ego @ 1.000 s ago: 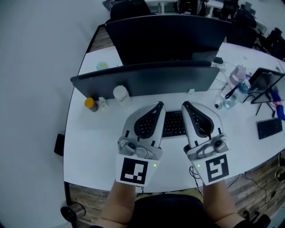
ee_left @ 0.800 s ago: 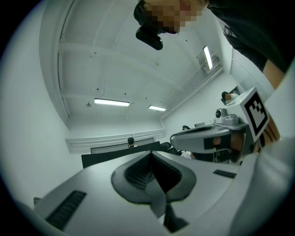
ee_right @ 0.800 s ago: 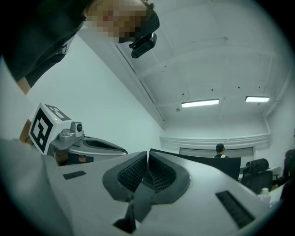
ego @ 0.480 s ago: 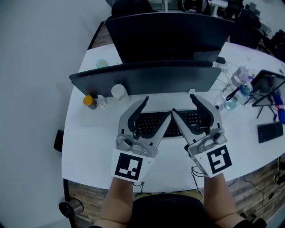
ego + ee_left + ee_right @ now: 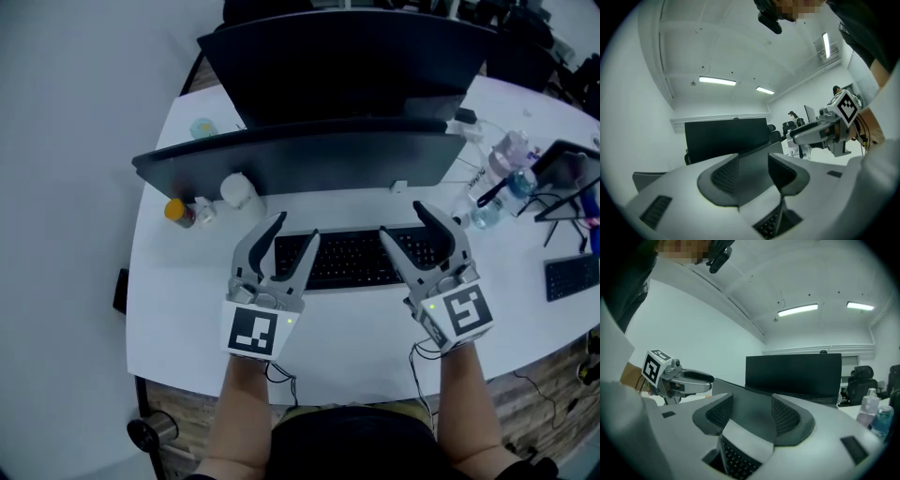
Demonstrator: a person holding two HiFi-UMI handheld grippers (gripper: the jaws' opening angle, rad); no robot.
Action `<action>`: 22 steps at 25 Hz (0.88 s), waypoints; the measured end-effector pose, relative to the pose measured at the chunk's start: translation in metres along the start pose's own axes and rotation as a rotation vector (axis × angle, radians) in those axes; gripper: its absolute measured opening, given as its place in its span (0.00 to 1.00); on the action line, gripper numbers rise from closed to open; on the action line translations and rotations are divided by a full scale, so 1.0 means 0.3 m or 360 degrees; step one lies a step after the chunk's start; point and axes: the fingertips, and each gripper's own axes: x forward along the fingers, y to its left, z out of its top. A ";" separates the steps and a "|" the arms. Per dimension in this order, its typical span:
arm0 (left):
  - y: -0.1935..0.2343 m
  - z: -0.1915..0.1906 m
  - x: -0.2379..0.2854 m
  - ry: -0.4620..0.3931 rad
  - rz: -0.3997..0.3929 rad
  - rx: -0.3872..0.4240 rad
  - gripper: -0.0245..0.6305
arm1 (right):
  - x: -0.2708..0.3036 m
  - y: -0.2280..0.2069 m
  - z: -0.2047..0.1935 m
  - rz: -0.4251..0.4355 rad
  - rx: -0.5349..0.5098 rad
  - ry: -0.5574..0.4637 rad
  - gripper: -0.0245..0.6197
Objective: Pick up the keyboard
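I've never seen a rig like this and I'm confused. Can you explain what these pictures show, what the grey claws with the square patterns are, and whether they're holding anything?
There is no robot here. A person holds a two-jaw gripper in each hand, and the patterned cubes are part of the grippers.

The top-down picture comes from a camera on the person's head. It shows the left gripper and the right gripper reaching over a white desk. The other two pictures come from cameras riding on each gripper, looking along its jaws.

On the desk are a black keyboard, a dark monitor behind it, a bottle at the right and a small orange container at the left.

Both grippers' jaws stand apart over the keyboard's two ends, and neither holds anything.
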 end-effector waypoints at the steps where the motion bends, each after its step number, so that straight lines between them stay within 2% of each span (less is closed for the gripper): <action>1: 0.010 -0.027 0.003 0.0035 0.0014 0.0016 0.34 | -0.001 -0.023 -0.030 -0.0001 0.0007 0.0032 0.41; 4: 0.030 -0.114 0.013 0.0156 0.0020 0.0058 0.35 | -0.006 -0.084 -0.105 -0.0014 0.0020 0.0123 0.41; 11: 0.039 -0.352 0.023 0.0445 -0.0007 -0.0091 0.49 | -0.044 -0.213 -0.301 -0.0050 0.0082 0.0308 0.43; 17: 0.040 -0.522 0.009 0.0651 -0.0038 -0.0237 0.52 | -0.088 -0.284 -0.510 -0.0067 0.0173 0.0535 0.44; 22: 0.037 -0.626 -0.003 0.0780 -0.0062 -0.0314 0.53 | -0.124 -0.334 -0.631 -0.0094 0.0252 0.0647 0.45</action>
